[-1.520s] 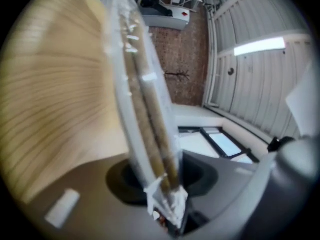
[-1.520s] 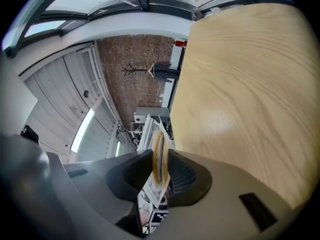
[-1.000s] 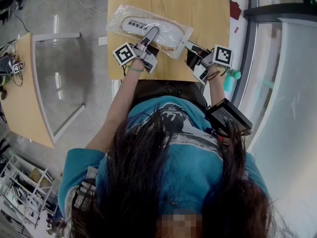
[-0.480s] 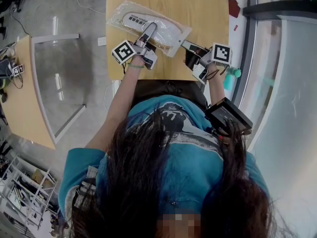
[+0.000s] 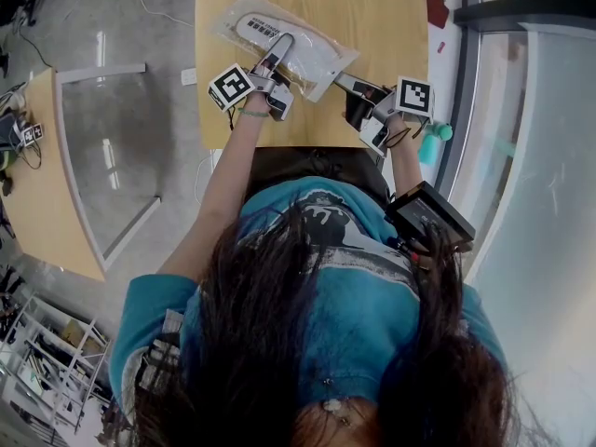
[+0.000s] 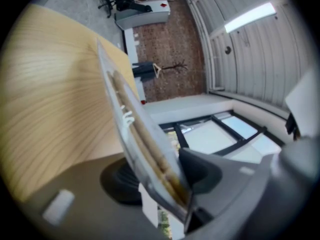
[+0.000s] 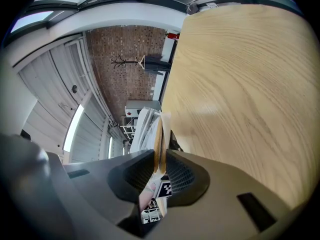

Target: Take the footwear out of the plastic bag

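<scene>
A clear plastic bag (image 5: 317,63) lies slantwise on the wooden table (image 5: 382,17) with a white flat slipper (image 5: 253,29) inside. My left gripper (image 5: 282,45) reaches over the bag's middle. In the left gripper view the bag (image 6: 132,129) and its tan sole edge stand between the jaws, leaning on the right one; the jaws are opening. My right gripper (image 5: 337,80) is shut on the bag's near right corner. In the right gripper view the thin bag edge (image 7: 159,139) is pinched between the two pads.
A teal object (image 5: 436,140) hangs off the table's right edge beside a dark window frame. A small red thing (image 5: 439,12) lies at the far right. A glass-topped desk (image 5: 102,156) stands to the left. The person's body covers the near table edge.
The bag and both grippers have shifted a little away from the person across the table. The left gripper has slid further along the bag.
</scene>
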A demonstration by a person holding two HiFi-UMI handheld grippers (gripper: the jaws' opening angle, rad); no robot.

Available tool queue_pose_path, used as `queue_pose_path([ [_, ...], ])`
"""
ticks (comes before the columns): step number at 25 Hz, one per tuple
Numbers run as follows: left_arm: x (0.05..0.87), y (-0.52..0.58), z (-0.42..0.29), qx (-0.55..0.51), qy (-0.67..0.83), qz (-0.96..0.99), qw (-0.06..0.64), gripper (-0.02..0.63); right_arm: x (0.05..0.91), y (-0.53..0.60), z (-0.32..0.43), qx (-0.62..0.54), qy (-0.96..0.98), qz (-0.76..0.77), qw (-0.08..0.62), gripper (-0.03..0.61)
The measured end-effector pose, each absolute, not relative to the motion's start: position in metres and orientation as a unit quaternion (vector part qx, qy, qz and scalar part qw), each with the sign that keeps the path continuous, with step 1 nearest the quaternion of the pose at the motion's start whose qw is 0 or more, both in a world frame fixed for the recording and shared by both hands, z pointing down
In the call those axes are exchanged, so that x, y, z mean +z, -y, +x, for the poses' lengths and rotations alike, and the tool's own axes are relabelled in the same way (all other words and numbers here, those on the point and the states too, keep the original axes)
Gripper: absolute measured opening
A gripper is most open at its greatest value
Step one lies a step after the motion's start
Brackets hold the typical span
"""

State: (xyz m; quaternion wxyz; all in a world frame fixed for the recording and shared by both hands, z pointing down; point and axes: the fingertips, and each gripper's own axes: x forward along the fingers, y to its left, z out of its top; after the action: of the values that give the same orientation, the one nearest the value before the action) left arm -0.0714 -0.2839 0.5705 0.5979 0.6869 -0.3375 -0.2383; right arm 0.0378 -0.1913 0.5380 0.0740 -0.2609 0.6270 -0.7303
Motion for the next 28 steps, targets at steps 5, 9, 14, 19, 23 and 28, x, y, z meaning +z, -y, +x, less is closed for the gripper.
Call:
queue_pose_path([
  [5, 0.58, 0.291, -0.07, -0.231, 0.337, 0.685, 0.604, 0.222, 0.54, 0.189, 0.038, -0.737, -0.619, -0.263, 0.077, 0.08],
  [9, 0.584, 0.295, -0.069, -0.229, 0.335, 0.683, 0.607, 0.224, 0.542, 0.188, 0.04, -0.737, -0.617, -0.265, 0.078, 0.078],
  [14, 0.592, 0.297, -0.069, -0.219, 0.338, 0.68, 0.613, 0.235, 0.544, 0.186, 0.043, -0.738, -0.615, -0.266, 0.08, 0.078],
  [19, 0.598, 0.296, -0.07, -0.21, 0.343, 0.678, 0.615, 0.235, 0.544, 0.182, 0.044, -0.739, -0.615, -0.266, 0.077, 0.078],
  [23, 0.612, 0.308, -0.116, -0.275, 0.408, 0.61, 0.621, 0.126, 0.547, 0.174, 0.055, -0.738, -0.611, -0.28, 0.067, 0.071],
  [28, 0.614, 0.317, -0.124, -0.271, 0.386, 0.613, 0.634, 0.11, 0.551, 0.169, 0.058, -0.742, -0.607, -0.275, 0.074, 0.071],
])
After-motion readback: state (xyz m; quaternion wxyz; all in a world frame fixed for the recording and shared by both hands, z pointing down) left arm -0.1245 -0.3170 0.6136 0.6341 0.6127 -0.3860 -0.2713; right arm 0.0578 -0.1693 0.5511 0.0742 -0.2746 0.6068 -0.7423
